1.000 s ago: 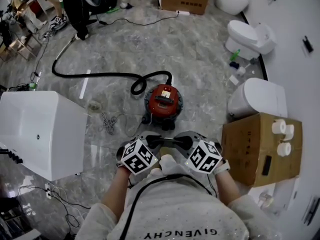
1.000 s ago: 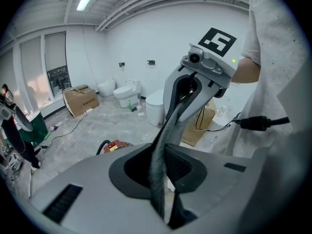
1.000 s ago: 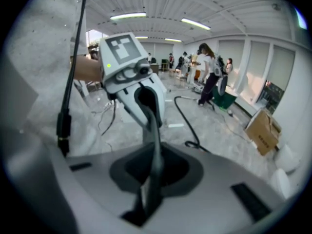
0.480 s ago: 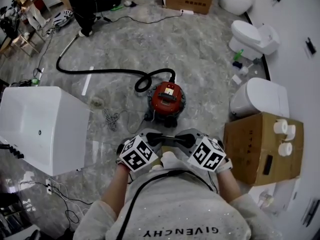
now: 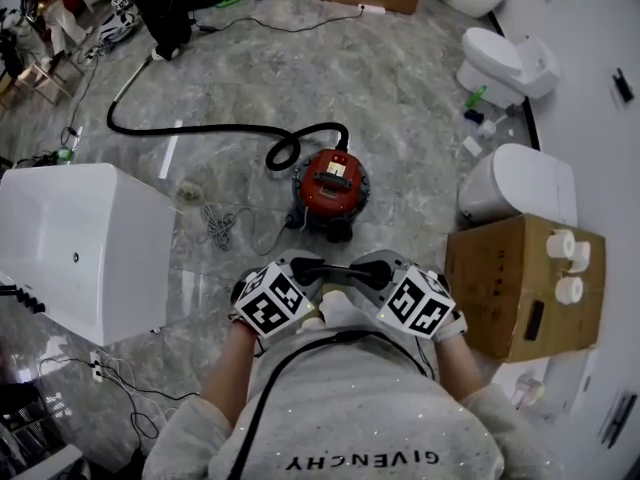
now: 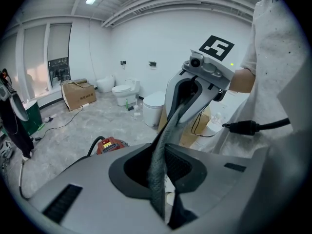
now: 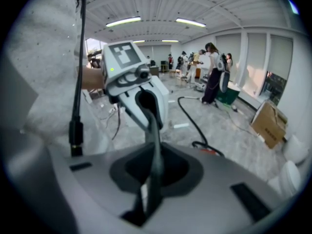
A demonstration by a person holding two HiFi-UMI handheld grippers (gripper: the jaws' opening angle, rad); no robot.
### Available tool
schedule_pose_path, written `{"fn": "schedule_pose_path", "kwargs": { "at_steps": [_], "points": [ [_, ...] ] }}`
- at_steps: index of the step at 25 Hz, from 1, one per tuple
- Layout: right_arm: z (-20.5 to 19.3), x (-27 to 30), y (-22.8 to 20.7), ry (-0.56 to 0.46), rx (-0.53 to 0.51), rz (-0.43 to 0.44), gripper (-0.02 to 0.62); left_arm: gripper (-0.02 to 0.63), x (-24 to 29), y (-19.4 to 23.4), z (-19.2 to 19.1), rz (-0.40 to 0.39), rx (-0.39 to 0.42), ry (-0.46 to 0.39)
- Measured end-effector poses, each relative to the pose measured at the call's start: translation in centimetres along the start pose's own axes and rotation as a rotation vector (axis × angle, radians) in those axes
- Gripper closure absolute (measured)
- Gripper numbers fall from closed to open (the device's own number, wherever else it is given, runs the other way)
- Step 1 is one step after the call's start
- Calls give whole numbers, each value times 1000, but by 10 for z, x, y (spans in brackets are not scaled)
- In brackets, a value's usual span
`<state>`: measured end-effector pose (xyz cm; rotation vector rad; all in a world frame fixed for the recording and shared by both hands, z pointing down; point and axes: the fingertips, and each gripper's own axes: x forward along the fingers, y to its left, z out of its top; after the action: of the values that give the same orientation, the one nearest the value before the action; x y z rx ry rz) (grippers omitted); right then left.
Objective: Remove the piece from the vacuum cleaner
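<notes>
a: since a second ago, what has shifted?
b: item one, vacuum cleaner [image 5: 331, 185]: sits a little higher in the head view than it did. the head has tipped; the machine itself looks unmoved on the floor [image 5: 420, 108]. both grippers keep the same spot before the chest.
a: vacuum cleaner, description and place?
b: red round body, black base, upright, mid-floor, ahead of both grippers and well apart from them. black hose [image 5: 200, 128] joined at its far side, one loop beside the body, then a long run toward the floor's far left corner.
a: left gripper [image 5: 318, 267]?
b: jaws pressed together, nothing between them; tip pointing inward toward the other gripper.
a: right gripper [image 5: 362, 271]?
b: same entry: jaws together, empty, tip close to the left one's.
a: remaining stock?
b: cardboard box [image 5: 505, 293] at the floor's right edge, three paper rolls [image 5: 558, 244] on top. white tub [image 5: 80, 248] at the left edge. toilets [image 5: 505, 63] along the far right edge. loose grey cable [image 5: 225, 230] lying between tub and vacuum cleaner.
</notes>
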<state>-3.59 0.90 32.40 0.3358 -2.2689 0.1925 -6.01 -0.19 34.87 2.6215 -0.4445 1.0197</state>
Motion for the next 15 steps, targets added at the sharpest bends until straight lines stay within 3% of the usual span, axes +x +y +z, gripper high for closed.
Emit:
{"fn": "schedule_pose_path", "kwargs": {
  "at_steps": [15],
  "points": [
    [-6, 0, -7, 6, 29, 9, 551, 531, 9, 4, 4, -21, 9, 7]
  ]
}}
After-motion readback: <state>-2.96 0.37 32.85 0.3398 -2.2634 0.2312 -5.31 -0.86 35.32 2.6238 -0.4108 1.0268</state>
